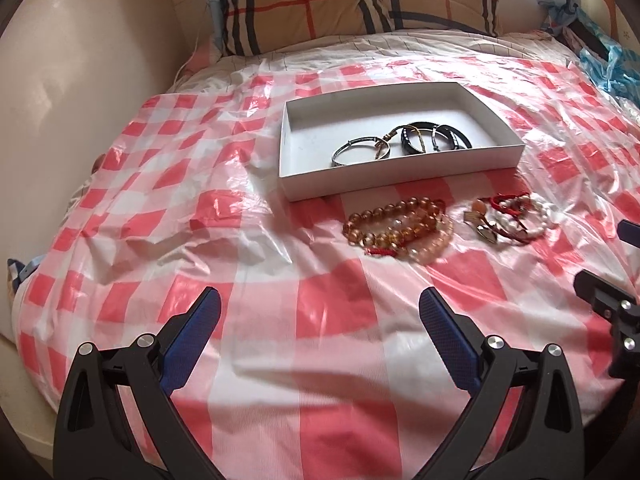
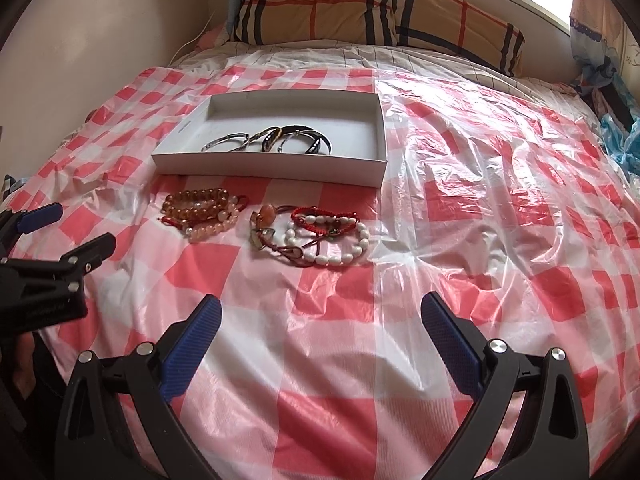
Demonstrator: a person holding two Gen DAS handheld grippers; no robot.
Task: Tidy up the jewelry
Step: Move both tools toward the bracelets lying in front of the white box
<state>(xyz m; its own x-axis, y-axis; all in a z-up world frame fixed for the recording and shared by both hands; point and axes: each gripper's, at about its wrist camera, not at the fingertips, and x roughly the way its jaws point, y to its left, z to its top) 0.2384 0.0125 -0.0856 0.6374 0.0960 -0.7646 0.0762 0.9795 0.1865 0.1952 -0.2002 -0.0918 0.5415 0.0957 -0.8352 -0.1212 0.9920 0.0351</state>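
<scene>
A white shallow box [image 1: 304, 190] [image 2: 264, 168] lies on the checked bed cover and holds several metal and dark bangles [image 1: 400, 142] [image 2: 268, 140]. In front of it lie amber bead bracelets [image 1: 398, 226] [image 2: 200, 210] and a heap of white bead and red cord bracelets [image 1: 508, 220] [image 2: 328, 236]. My left gripper [image 1: 320, 308] is open and empty, well short of the amber beads. My right gripper [image 2: 322, 312] is open and empty, short of the white beads.
A red and white checked plastic sheet [image 1: 280, 340] [image 2: 480, 200] covers the bed. A plaid pillow [image 1: 352, 4] [image 2: 376, 8] lies at the head. A wall runs along the left. Blue plastic [image 1: 612, 68] lies at the right edge.
</scene>
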